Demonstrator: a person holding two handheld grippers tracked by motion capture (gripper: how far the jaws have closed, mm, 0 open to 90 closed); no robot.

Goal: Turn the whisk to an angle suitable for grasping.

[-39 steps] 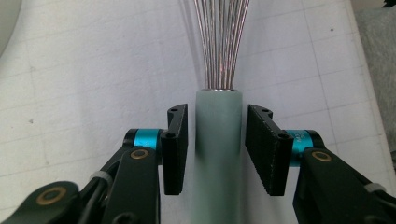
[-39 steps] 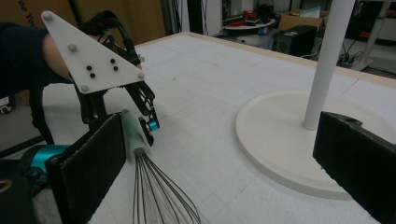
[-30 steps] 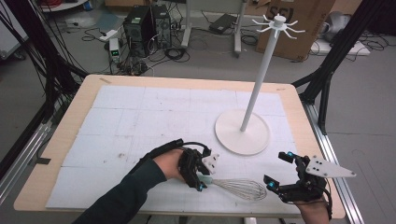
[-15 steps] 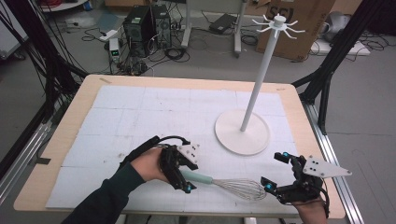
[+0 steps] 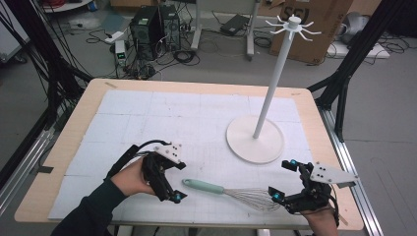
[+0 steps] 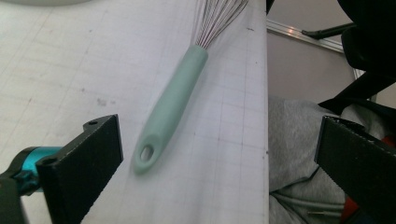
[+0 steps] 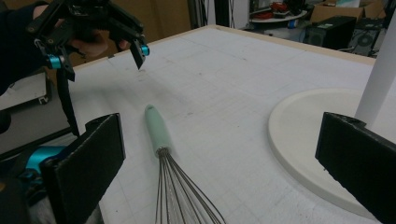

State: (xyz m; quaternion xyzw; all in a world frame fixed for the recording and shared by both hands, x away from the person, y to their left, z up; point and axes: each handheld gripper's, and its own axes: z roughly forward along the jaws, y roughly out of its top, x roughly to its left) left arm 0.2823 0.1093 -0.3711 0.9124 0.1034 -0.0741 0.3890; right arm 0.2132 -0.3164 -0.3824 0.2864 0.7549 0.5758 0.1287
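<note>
White gridded table (image 5: 147,113) under me; my left gripper (image 5: 173,181) had just been opening, jaws wide with nothing between them, just off the whisk (image 5: 231,193) handle's end. Whisk lay flat, long axis left to right, wires by my right gripper (image 5: 284,181), also agape and unladen. Beyond stood the rack (image 5: 265,98).

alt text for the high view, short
A whisk with a mint-green handle lies flat near the front edge of a white-covered table, between two hand-held grippers, both open and neither touching it: left gripper, right gripper. A white hook stand rises behind.
</note>
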